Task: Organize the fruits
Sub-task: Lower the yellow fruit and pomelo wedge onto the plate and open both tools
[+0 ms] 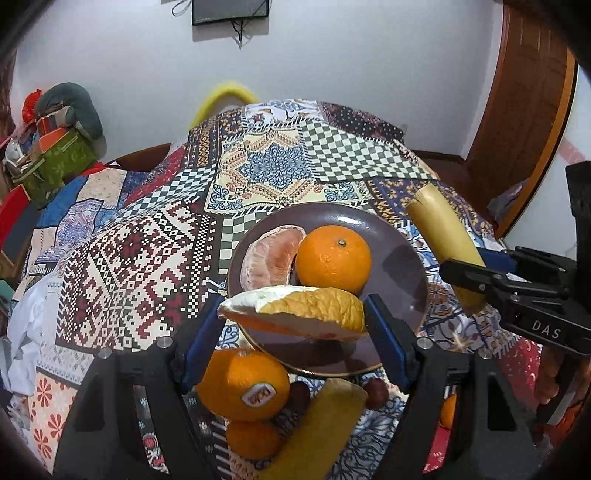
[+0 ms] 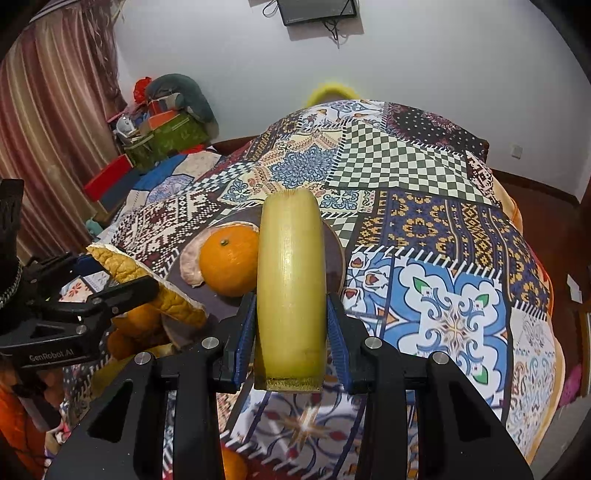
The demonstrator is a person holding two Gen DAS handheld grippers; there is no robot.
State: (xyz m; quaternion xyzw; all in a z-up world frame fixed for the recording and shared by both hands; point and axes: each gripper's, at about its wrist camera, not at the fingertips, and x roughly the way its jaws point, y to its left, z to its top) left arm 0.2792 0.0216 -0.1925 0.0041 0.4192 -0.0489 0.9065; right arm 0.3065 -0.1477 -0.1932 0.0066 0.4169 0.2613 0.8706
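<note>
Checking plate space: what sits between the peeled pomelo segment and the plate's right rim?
A whole orange, touching the pomelo segment; beyond it the plate is bare, per the left wrist view.

A plain white wall (image 2: 443,74) rises behind a surface draped in a colourful patchwork-patterned cloth (image 1: 266,166). A dark flat screen (image 2: 317,11) hangs high on it, cables dangling. Striped pinkish curtains (image 2: 48,129) hang at left; a brown wooden door (image 1: 524,110) stands at right.

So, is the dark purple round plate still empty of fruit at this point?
No: the dark purple round plate already holds a whole orange and a peeled pink pomelo segment lying beside it.
</note>
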